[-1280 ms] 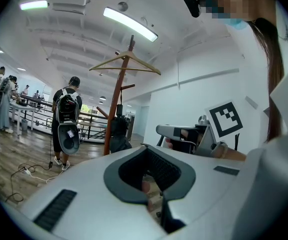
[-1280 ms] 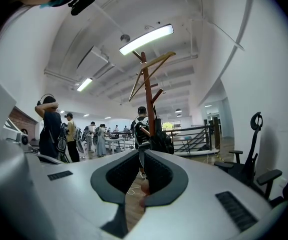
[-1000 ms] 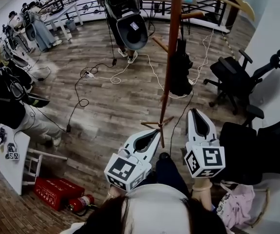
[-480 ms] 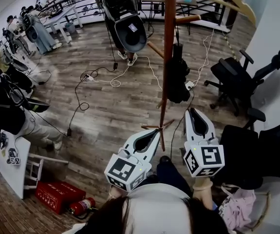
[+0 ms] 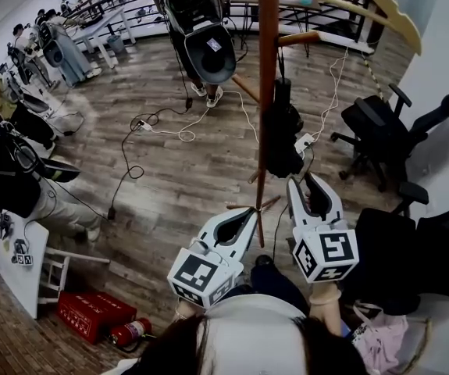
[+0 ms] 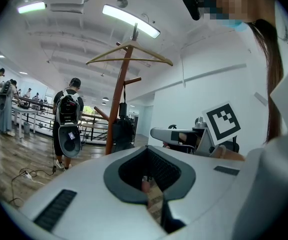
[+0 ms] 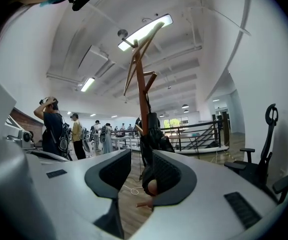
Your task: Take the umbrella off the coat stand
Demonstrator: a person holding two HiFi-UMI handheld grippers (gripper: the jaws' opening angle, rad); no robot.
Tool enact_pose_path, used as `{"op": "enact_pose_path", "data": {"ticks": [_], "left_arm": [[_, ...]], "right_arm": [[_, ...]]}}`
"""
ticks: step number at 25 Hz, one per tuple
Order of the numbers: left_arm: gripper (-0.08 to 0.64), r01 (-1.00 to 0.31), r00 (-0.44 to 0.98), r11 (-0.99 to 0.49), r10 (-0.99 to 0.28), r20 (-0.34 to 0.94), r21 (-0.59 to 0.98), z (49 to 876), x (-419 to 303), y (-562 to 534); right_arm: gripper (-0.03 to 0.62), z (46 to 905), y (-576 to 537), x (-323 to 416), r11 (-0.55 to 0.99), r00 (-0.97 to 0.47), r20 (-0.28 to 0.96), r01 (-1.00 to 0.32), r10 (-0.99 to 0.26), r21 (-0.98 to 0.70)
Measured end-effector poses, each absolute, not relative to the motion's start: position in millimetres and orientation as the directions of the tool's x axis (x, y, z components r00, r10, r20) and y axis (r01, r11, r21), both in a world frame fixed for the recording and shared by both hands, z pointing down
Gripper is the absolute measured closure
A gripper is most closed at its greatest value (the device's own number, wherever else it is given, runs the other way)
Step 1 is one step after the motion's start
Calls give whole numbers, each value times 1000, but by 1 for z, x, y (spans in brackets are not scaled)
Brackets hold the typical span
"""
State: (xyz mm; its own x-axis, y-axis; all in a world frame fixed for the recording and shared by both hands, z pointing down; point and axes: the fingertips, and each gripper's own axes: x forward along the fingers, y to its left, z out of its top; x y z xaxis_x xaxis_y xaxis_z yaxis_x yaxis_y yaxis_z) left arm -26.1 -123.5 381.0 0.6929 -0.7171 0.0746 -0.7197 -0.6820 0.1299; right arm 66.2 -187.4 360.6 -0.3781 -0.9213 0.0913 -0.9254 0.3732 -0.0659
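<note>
While approaching rather than grasping, faces the folded black fabric umbrella [image 5: 283, 131], hung by its top from a short side peg [image 5: 301, 37] of the tall brown wooden coat stand [image 5: 265, 84] at twelve o'clock, well clear of the wood-plank floor [image 5: 169, 170]. Judged as the reach step, with no part of the lift begun.

Holds the right gripper [image 5: 302, 180] level at about five o'clock of the umbrella's lower end. Fingers spread, having just been opening, with nothing pinched between them. Through that gap, in the right gripper view, frames the umbrella [image 7: 151, 129] and the coat stand [image 7: 142, 89] dead ahead at twelve o'clock, near but apart from the pads. Sets the left gripper [image 5: 251, 212] at nine o'clock of the right one, fingers pressed together on nothing. From the left gripper view, places umbrella [image 6: 121, 134] and coat stand [image 6: 117, 104] off at eleven o'clock.

Next, by judgement: carry the spread right fingers forward around the umbrella's body or its neck below the peg. Close firmly, then raise until the hanging end clears the peg before drawing back toward six o'clock. Likely to swing, being soft and hung from one point, so grip high. Worth steering clear of the black office chair [image 5: 380, 131] at two o'clock while pulling away.
</note>
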Motion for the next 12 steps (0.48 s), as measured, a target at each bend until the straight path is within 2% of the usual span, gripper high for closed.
{"op": "enact_pose_path", "data": {"ticks": [12], "left_arm": [[551,-742,669,-656,-738,90,138,385,-12,-159]], "right_arm": [[411,371,-229,73,422,-428,117,-903,-896,-77]]}}
